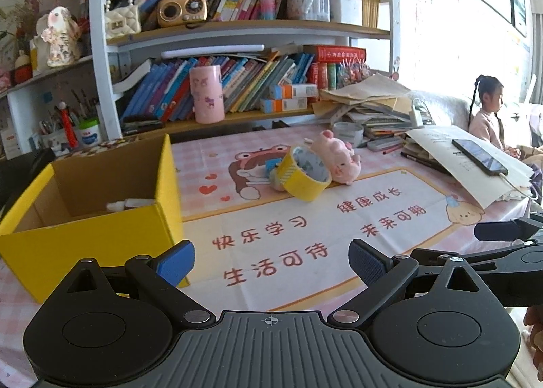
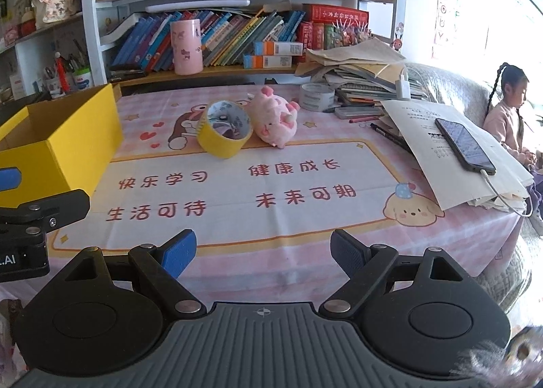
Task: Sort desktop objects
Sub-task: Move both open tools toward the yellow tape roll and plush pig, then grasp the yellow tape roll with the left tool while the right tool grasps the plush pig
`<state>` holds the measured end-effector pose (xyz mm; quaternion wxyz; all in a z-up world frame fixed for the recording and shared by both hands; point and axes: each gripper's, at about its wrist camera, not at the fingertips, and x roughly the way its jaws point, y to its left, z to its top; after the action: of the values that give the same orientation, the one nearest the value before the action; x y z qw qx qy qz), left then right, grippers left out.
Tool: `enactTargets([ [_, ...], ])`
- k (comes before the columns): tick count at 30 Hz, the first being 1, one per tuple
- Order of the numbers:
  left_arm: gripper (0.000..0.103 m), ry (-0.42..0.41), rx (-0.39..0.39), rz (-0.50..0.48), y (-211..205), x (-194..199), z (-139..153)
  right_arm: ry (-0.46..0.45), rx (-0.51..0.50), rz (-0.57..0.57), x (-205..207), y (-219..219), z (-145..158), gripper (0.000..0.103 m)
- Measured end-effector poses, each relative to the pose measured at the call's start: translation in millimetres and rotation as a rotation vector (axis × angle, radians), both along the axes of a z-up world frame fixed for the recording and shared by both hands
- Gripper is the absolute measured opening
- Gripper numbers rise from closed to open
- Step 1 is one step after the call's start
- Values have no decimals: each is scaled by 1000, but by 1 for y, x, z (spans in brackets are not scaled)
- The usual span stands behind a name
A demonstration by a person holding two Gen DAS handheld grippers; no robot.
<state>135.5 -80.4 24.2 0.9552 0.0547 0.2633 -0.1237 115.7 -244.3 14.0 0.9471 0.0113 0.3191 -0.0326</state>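
Observation:
A yellow tape roll (image 1: 305, 174) (image 2: 224, 133) lies tilted on the desk mat, touching a pink plush pig (image 1: 337, 159) (image 2: 275, 121) to its right. A small blue-and-white object (image 1: 273, 167) sits partly hidden behind the roll. An open yellow cardboard box (image 1: 91, 238) (image 2: 64, 147) stands at the left, with a small white item (image 1: 130, 204) inside. My left gripper (image 1: 271, 262) is open and empty, above the mat beside the box. My right gripper (image 2: 263, 250) is open and empty, near the desk's front edge. Both are well short of the roll and pig.
A bookshelf (image 1: 237, 32) lines the back. Stacked papers (image 2: 359, 72), a grey tape roll (image 2: 317, 96), pens and a phone (image 2: 465, 145) on a paper sheet crowd the right side. A child (image 2: 509, 110) sits beyond the desk's right edge. The right gripper shows in the left view (image 1: 509, 242).

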Motion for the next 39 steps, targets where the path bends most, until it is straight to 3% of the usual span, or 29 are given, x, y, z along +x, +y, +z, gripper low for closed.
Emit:
enactTargets([
  [8,99,9,5,13,-28,30,-2,22,7,4,32,-29,-1,85],
  [27,99,57,56,185,-67,102,-3,46,86,168,138,-79,-2,85],
  [33,99,75,88,151,-87,130,-11,41,106,192,180,-93,-2,85],
  [39,99,70,202,78,-115,159,-31,41,113,223,220,-102,-3,85],
])
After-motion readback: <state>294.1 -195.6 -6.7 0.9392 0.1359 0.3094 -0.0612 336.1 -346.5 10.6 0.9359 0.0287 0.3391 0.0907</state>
